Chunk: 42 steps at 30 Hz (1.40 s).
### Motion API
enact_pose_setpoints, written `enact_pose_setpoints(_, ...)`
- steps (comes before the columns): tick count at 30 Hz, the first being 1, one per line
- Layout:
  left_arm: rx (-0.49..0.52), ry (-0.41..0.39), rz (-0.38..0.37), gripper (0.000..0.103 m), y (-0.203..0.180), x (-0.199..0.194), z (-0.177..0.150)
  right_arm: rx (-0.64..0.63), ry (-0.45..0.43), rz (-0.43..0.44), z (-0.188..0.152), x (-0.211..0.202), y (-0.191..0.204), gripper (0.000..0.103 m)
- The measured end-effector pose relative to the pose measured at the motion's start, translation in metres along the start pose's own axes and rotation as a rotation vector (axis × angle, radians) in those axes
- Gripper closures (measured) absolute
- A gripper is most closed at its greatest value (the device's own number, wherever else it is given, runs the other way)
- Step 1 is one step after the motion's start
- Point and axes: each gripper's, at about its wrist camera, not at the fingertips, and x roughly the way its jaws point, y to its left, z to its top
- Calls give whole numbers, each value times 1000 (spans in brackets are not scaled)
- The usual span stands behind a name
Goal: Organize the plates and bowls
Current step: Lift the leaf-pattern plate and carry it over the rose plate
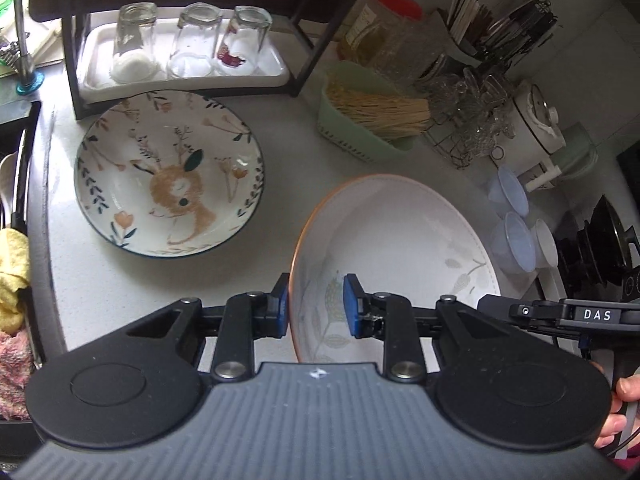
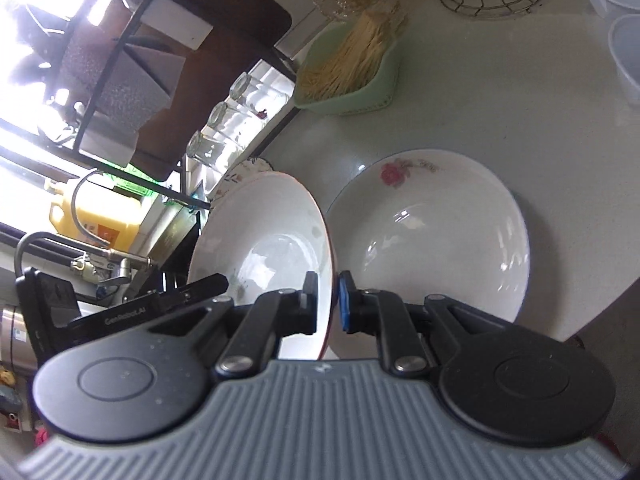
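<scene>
Left claw [image 1: 316, 306]: closed on the near rim of the orange-rimmed bowl [image 1: 396, 240], one pad outside the wall and one inside, so the bowl hangs tilted off the worktop [image 1: 280, 128]. Ahead and to the left of this claw lies the deer-pattern plate [image 1: 170, 174], flat on the worktop, just in front of the tray of upturned glasses [image 1: 188, 42]; it is a likely base for stacking. Ahead and to the right stands the green basket [image 1: 360, 120] of pale sticks.

Right claw [image 2: 329, 305]: clamped on the opposite rim of the same bowl, seen edge-on here, its pads pinching the thin wall. Gripping at two opposed rim points presumably keeps the wide, smooth dish from swinging or slipping. Directly right of this claw, the rose-print bowl [image 2: 432, 232] rests on the worktop, apart from the held bowl as far as can be told. Clear plastic bowls [image 2: 624, 20] sit far ahead to the right.
</scene>
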Motion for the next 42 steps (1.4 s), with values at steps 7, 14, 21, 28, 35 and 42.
enact_pose_setpoints(7,41,47,-10,72,-43,38,9,-4,-14,-6,21,-20,-39,89)
enact_pose_setpoints(14,45,160,1,72,-61,80,-1,-24,30,-40,22,-24,-79,89)
enact_pose_setpoints(21,67,189,67,72,-70,97,-1,-34,56,-35,28,-11,-97,89)
enact_pose_setpoints(28,94,209,114,72,-77,106,7,-61,59,-40,39,2,-102,89)
enact_pose_setpoints(35,127,228,144,72,-85,117,7,-126,31,-105,45,8,-98,89)
enact_pose_setpoints(42,150,239,183,72,-87,126,7,-197,11,-148,48,13,-91,89)
